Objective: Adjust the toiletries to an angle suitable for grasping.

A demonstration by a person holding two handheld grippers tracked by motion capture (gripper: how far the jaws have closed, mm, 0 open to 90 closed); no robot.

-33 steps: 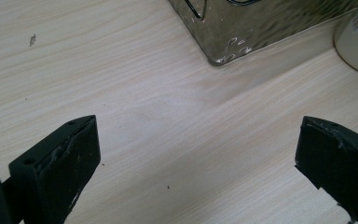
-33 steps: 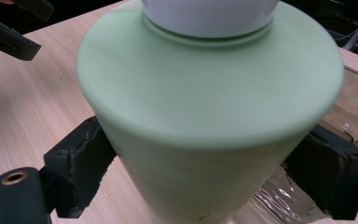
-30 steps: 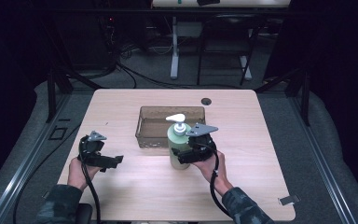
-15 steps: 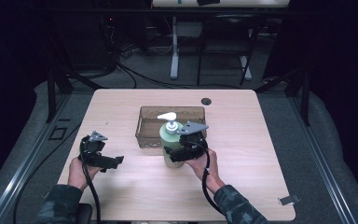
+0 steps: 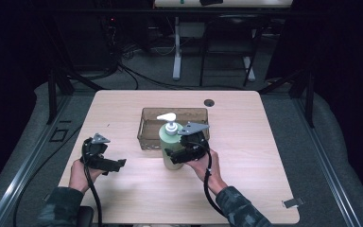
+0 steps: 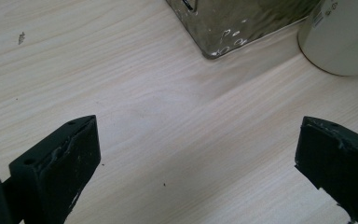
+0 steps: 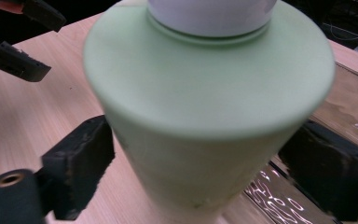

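Note:
A pale green pump bottle [image 5: 168, 142] with a white pump head stands upright on the wooden table, just in front of a brown see-through tray [image 5: 144, 128]. My right gripper [image 5: 172, 157] comes at it from the right and is shut on its lower body. In the right gripper view both black jaws press the bottle [image 7: 205, 116] at its sides, around my right gripper [image 7: 200, 179]. My left gripper [image 5: 115, 164] rests low over the table at the front left, open and empty. In the left gripper view, bare wood lies between the wide jaws of my left gripper [image 6: 196, 168], with the bottle's base [image 6: 340, 37] and a tray corner [image 6: 233, 23] beyond.
The tray [image 7: 349, 107] is directly behind the bottle and looks empty. A dark round grommet [image 5: 209, 102] sits near the table's far edge. A small metal clip [image 5: 293, 202] lies at the front right corner. Bare wood [image 5: 264, 156] stretches right of the bottle.
My right gripper has carried the bottle a little to the left along the tray's front. The left gripper has stayed put and open.

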